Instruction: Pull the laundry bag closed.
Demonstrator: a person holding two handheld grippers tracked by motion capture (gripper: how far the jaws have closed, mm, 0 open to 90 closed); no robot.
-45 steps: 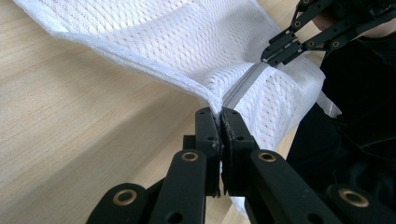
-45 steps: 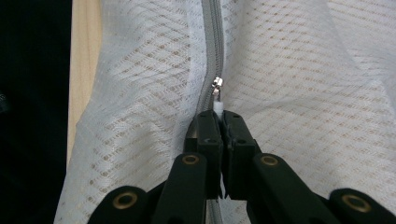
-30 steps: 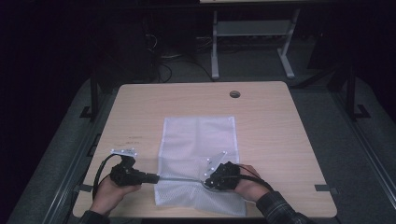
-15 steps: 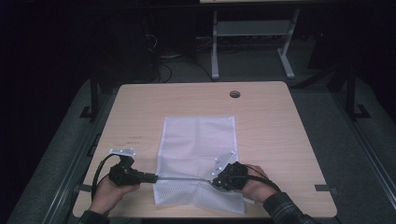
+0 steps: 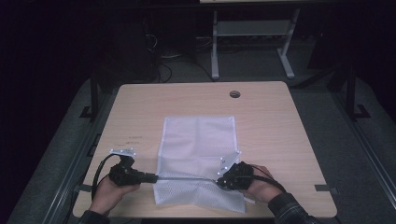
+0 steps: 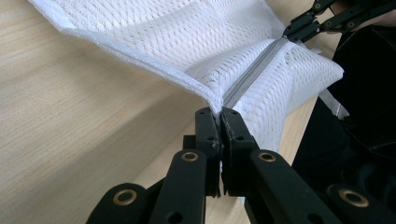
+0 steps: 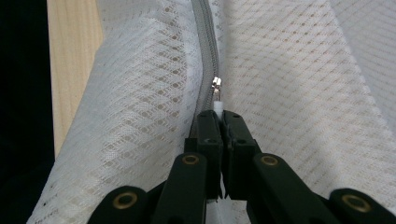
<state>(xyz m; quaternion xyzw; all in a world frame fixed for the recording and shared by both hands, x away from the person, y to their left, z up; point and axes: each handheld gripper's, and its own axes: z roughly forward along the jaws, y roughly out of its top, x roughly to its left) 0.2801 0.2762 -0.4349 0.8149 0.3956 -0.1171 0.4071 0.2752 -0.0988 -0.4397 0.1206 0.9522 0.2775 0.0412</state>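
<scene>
Mesh bag (image 5: 198, 140) lies mid-worktop (image 5: 280, 140), zip (image 5: 187, 178) along its six o'clock end. Left tongs (image 5: 155, 178) clamp the zip's nine o'clock end; right tongs (image 5: 219, 180) pinch the slider's pull tab (image 7: 217, 106).

White mesh laundry bag (image 5: 198, 154) with a fine diamond-net weave; its bound edge, just ahead of the left gripper (image 6: 220, 112) jaws, is plain white. Grey zipper (image 7: 205, 56) running straight away from the right gripper (image 7: 219, 112) jaws, with a silver slider (image 7: 216, 85) and white pull tab. Both grippers black with brass-coloured rivets. Tabletop (image 5: 140, 107) pale wood grain.
</scene>
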